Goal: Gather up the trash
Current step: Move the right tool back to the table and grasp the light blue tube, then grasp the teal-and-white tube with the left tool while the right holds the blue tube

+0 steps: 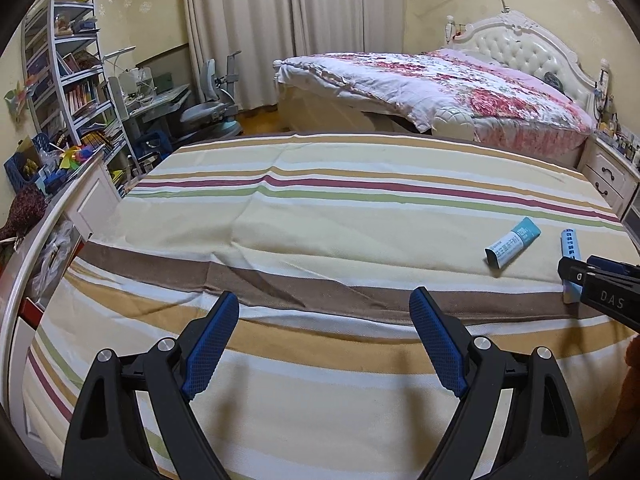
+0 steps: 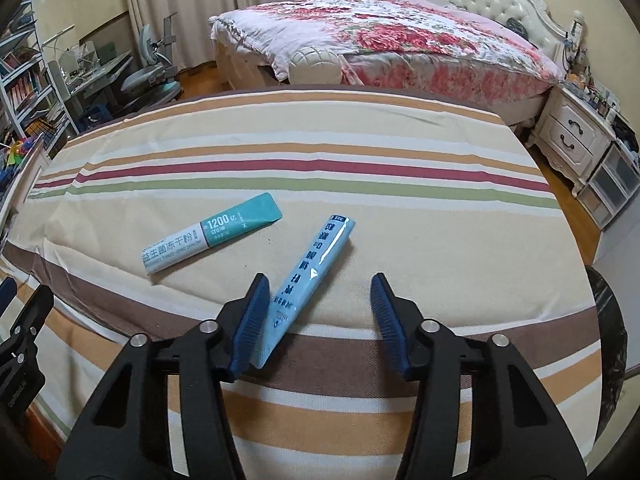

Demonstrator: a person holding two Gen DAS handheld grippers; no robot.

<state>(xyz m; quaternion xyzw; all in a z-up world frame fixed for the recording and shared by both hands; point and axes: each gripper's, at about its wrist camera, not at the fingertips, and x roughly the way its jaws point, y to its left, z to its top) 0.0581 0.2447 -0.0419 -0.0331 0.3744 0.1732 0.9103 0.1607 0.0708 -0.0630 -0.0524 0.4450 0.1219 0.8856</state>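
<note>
The right tool (image 2: 316, 312) stands part open around the near end of a pale blue sachet (image 2: 316, 276) lying on the striped bedsheet (image 2: 400, 216); only its left pad touches the sachet. The left tool (image 1: 324, 324) gapes wide, empty. Farther left lies a teal-and-white sachet (image 2: 212, 236).

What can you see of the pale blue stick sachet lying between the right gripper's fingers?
The pale blue stick sachet is a long, slim, glossy foil-like packet with dark printed text and a glare streak along it. It lies flat on the striped bedsheet, angled diagonally, its near end beside the right gripper's left blue pad, seemingly touching it; the other pad stands clear. The teal-and-white sachet lies apart to its left.
</note>
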